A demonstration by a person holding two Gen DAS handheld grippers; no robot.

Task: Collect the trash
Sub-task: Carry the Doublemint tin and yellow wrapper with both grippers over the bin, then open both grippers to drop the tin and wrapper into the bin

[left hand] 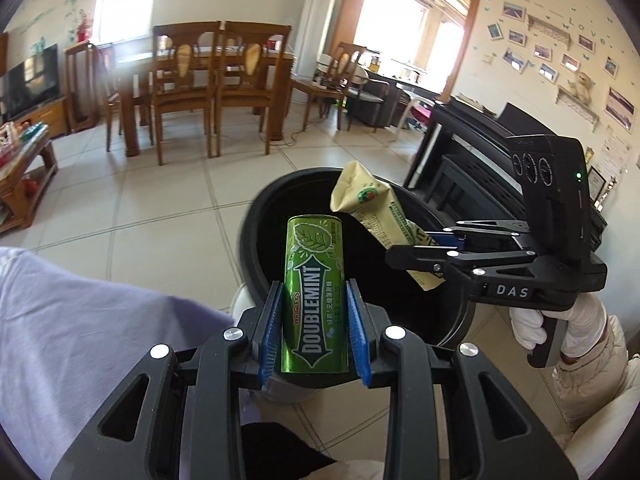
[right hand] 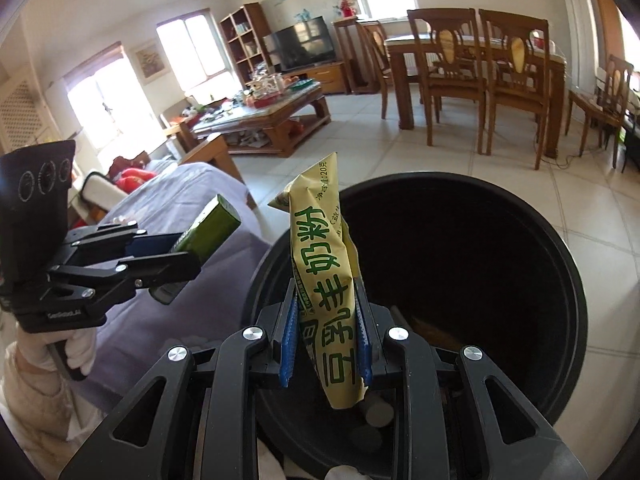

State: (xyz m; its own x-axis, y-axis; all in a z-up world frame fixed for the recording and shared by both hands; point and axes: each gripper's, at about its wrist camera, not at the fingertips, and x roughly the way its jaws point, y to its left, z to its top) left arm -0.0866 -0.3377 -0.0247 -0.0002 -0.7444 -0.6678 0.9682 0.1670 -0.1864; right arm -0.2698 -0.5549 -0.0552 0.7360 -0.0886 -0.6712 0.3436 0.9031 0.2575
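My left gripper (left hand: 315, 314) is shut on a green Doublemint gum box (left hand: 315, 296), held upright over the near rim of a black trash bin (left hand: 256, 236). My right gripper (right hand: 328, 332) is shut on a yellow sachet with green print (right hand: 326, 272), held over the near edge of the same bin (right hand: 560, 264). In the left wrist view the right gripper (left hand: 416, 252) comes in from the right with the sachet (left hand: 372, 208) over the bin. In the right wrist view the left gripper (right hand: 176, 260) holds the gum box (right hand: 208, 228) at the left.
A purple-covered sofa (right hand: 168, 216) lies beside the bin on the left. A dining table with wooden chairs (left hand: 200, 80) stands across the tiled floor. A cluttered coffee table (right hand: 272, 116) and a TV (right hand: 304, 44) are further off. A black piano (left hand: 480, 160) stands behind the bin.
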